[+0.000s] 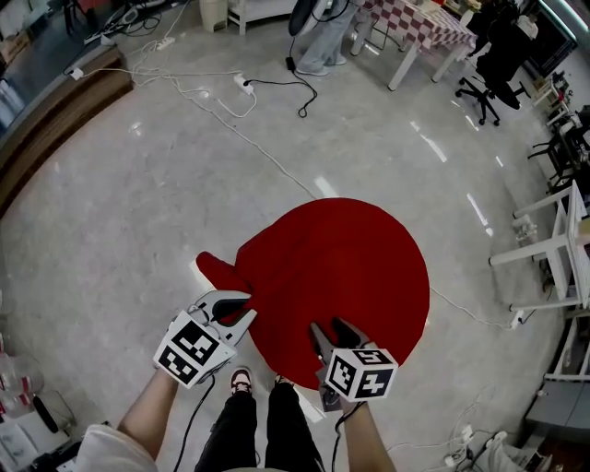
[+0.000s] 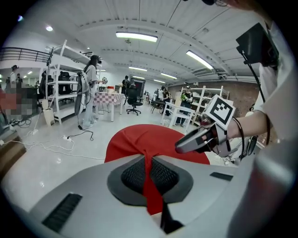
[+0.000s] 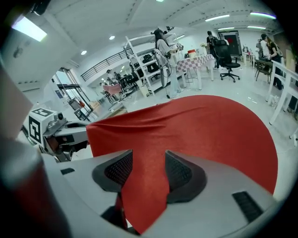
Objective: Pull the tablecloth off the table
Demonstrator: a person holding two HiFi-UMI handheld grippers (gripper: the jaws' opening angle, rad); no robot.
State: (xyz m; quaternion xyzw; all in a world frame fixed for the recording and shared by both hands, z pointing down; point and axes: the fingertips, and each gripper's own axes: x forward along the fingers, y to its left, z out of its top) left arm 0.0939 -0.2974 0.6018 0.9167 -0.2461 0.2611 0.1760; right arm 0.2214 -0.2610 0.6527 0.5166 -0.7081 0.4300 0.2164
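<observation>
Left gripper (image 2: 149,174): jaws pressed together on a thin twisted fold of the red tablecloth (image 1: 341,267). The pinch is at the near-left hem, which is drawn out into a tongue off the round.

Right gripper (image 3: 144,172): jaws spread. A broad flap of the near hem lies loose between the pads, which do not look to be clamping it.

Cloth sits draped over a round table that is wholly hidden beneath it, just ahead of the person's legs, on a pale polished floor (image 1: 138,203).

Handling, as judged: light, soft, thin fabric. It bunches readily and drapes without stiffness, so it is likely to slide freely and is not fragile. Best hold is the hem, gathered into a fold, with both sides gripped for an even pull.

Writing: none readable on the cloth. Only black-and-white square markers on the gripper cubes (image 1: 192,348). Far right stands a table with a checked cloth (image 1: 415,23).
</observation>
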